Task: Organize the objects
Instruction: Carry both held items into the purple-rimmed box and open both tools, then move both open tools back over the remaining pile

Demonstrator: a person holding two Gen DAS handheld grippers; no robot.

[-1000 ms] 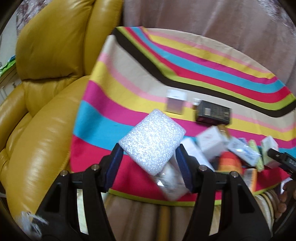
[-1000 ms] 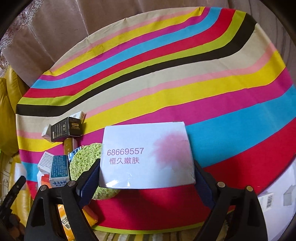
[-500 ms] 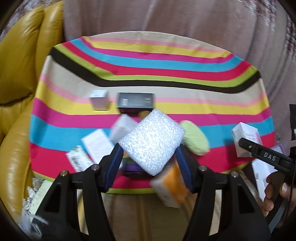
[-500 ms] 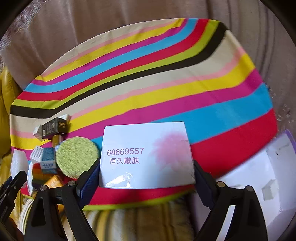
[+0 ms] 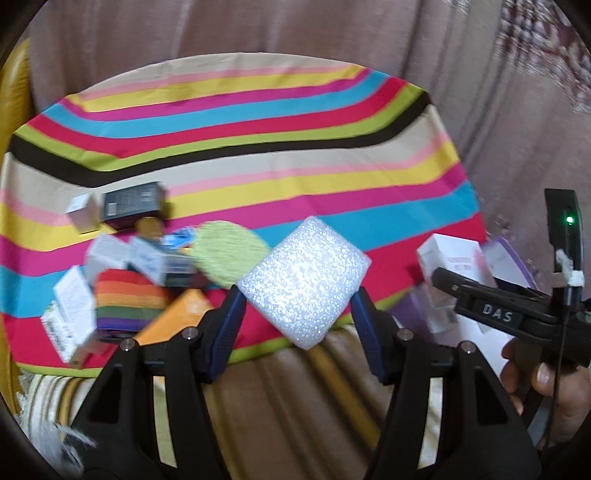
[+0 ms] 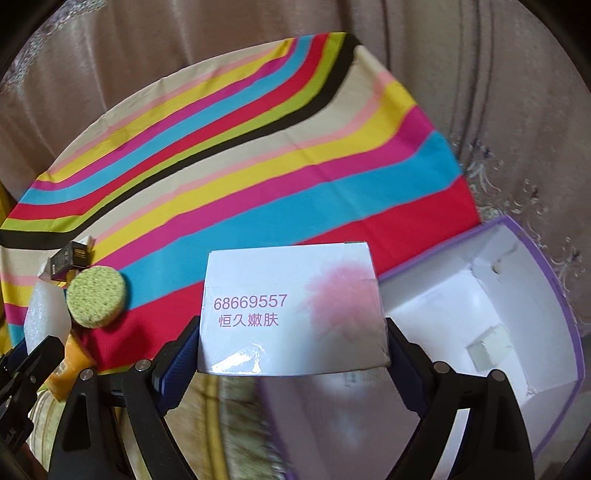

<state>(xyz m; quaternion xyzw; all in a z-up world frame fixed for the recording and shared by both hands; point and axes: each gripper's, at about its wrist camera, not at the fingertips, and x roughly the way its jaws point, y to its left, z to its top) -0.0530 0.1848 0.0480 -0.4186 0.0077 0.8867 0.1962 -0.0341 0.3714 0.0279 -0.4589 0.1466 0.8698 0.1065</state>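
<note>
The white foam block (image 5: pixel 304 282) sits turned like a diamond between the two blue pads of the left gripper (image 5: pixel 298 314), which is closed on its left and right corners and holds it above the near edge of the counter (image 5: pixel 258 162). The counter carries a cloth with curved stripes in many colours. The white box (image 6: pixel 291 308) with pink feather print and the number 68669557 is clamped on both sides by the right gripper (image 6: pixel 291 354); it is held over the right near edge of the counter, beside the open purple-edged box (image 6: pixel 491 306), whose white inside shows a small pale block (image 6: pixel 489 349).

On the left part of the counter, in the left wrist view, many small things lie close together. The round green sponge (image 5: pixel 229 253) is just left of the foam block. Behind it are a black box (image 5: pixel 133 201) and a small white box (image 5: pixel 83 212), side by side. Nearer to the front lie a rainbow-striped item (image 5: pixel 129 302), an orange box (image 5: pixel 177 319), and several white cartons (image 5: pixel 74 306), some blurred so that their print cannot be read. In the same view the right gripper (image 5: pixel 480 295) appears at the right, with the letters DAS on its black body, and the person's right hand (image 5: pixel 546 391) grips it from below. A brownish curtain (image 5: pixel 258 33) hangs behind the counter.
</note>
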